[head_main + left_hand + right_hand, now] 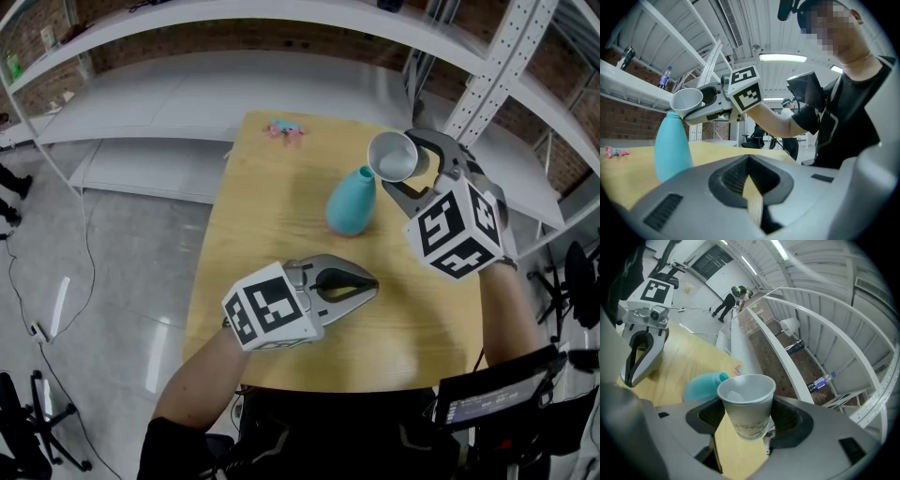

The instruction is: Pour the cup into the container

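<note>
Left gripper [371,281]: fingers closed, empty, above the wooden surface [272,216]. Right gripper [401,167]: fingers clamped on the white cup [746,401], just beside the mouth of the teal container [351,204]. Far edge: pink object [284,128]. Beyond: white shelving [178,103].

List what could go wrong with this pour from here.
1. The mouth of the teal vase looks much narrower than the rim of the paper cup, so the contents may miss it and land on the wooden table.
2. Nothing steadies the vase: the left gripper rests shut on the table, apart from it. A nudge from the right gripper, which holds the cup close above the neck, might topple it.
</note>
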